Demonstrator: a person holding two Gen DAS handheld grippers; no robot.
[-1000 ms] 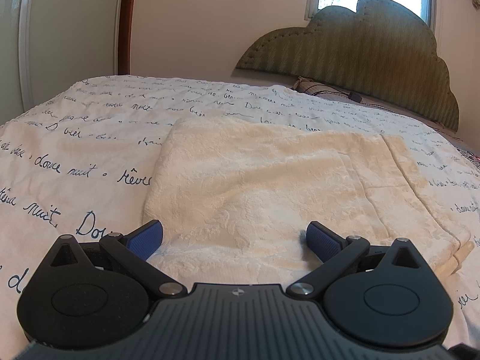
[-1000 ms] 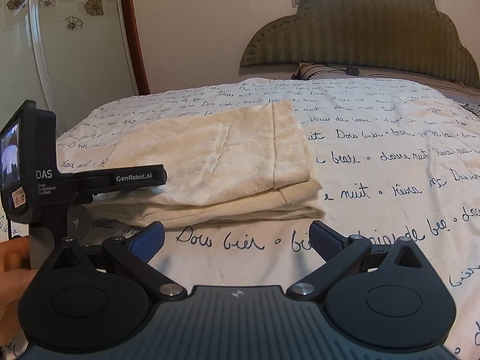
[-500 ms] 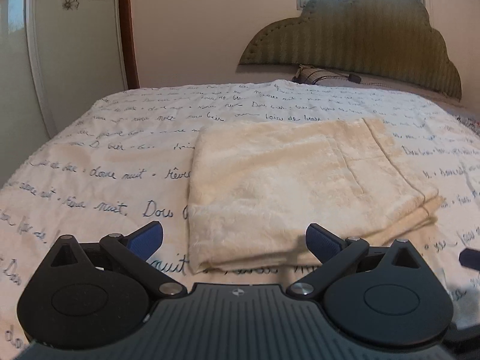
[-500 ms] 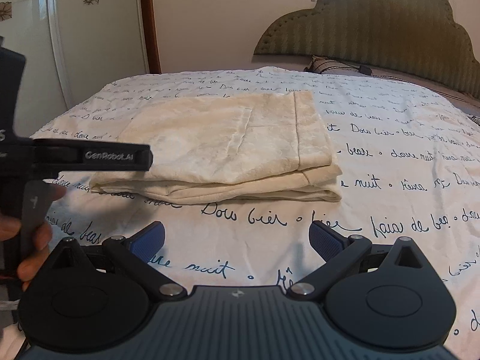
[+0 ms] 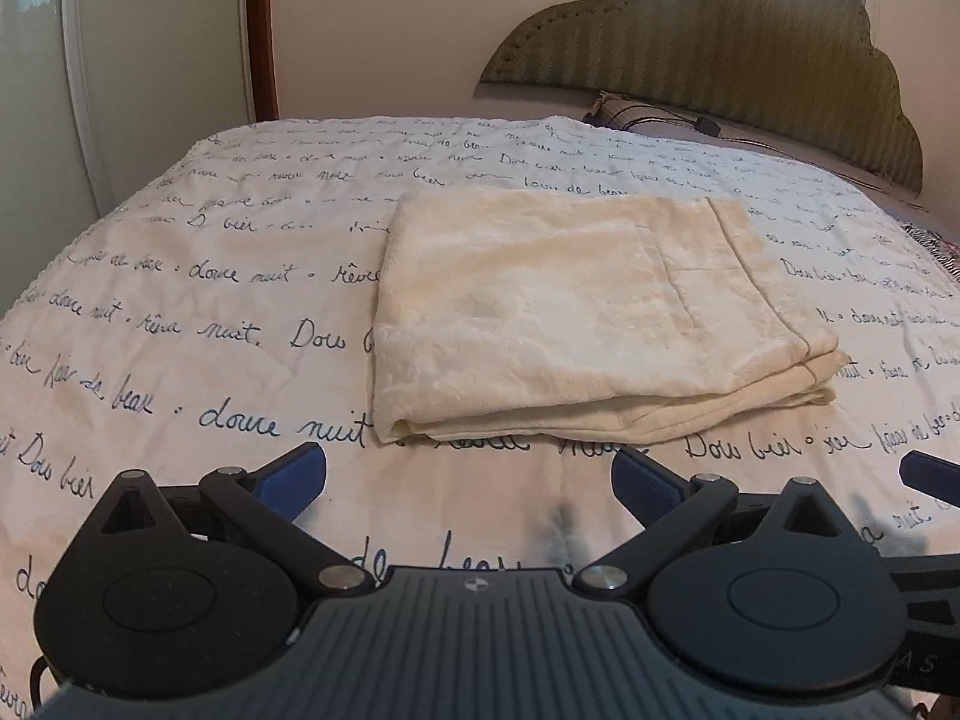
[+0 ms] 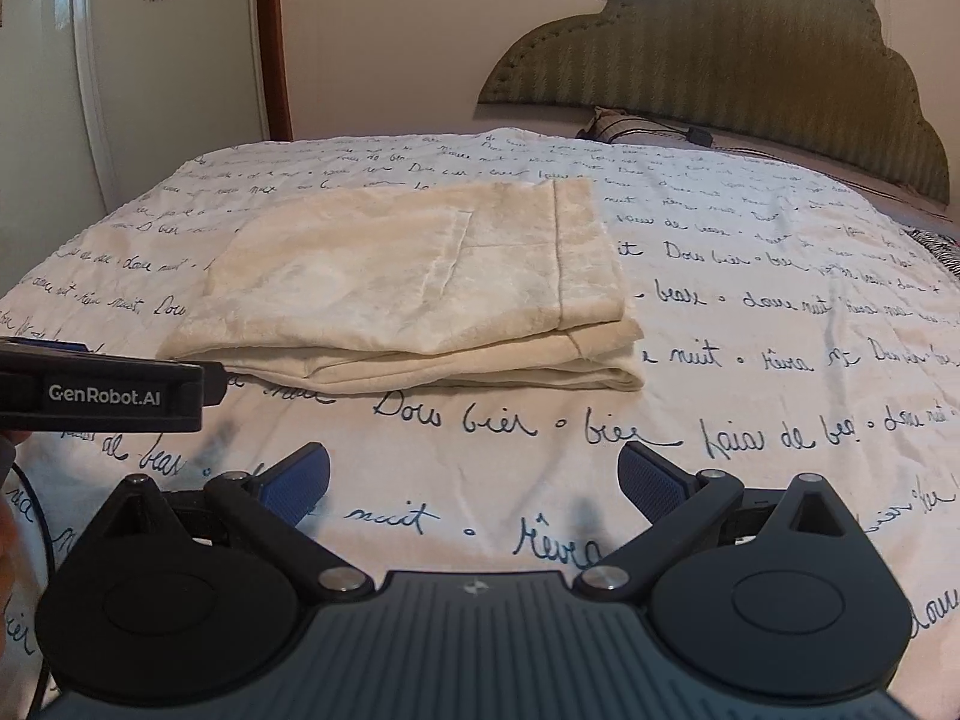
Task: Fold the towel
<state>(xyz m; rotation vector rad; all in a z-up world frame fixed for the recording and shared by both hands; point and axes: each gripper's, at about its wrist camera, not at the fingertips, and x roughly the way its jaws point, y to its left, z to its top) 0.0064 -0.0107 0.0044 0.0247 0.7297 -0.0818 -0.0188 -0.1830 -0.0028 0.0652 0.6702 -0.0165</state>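
Our left gripper (image 5: pixel 469 474) has its blue-padded jaws spread wide apart with nothing between them, hanging over bare bedspread just short of the towel. Our right gripper (image 6: pixel 474 474) is the same: jaws wide apart, empty, above the printed bedspread (image 6: pixel 750 372).

Past both pairs of jaws lies the towel (image 5: pixel 576 324), cream-coloured and folded into a neat rectangle of several layers, resting flat on the bed. In the left view its stacked edges face us, the near left corner closest to the jaws. In the right view the towel (image 6: pixel 408 282) sits ahead and to the left, and the left gripper's black body pokes in from the left edge, just in front of it.

A second ago the left jaws were right over the towel's near edge, the cloth filling the space between them. Half a second ago they had backed to its edge. Now a strip of bedspread (image 5: pixel 180 324) shows between jaws and towel, so both grippers have drawn back and risen a little. The towel's shape has not changed across these moments.

We judge the folding is done and our hands are pulling away. Beyond the bed stand a scalloped green headboard (image 5: pixel 720 42) and a pale wall.
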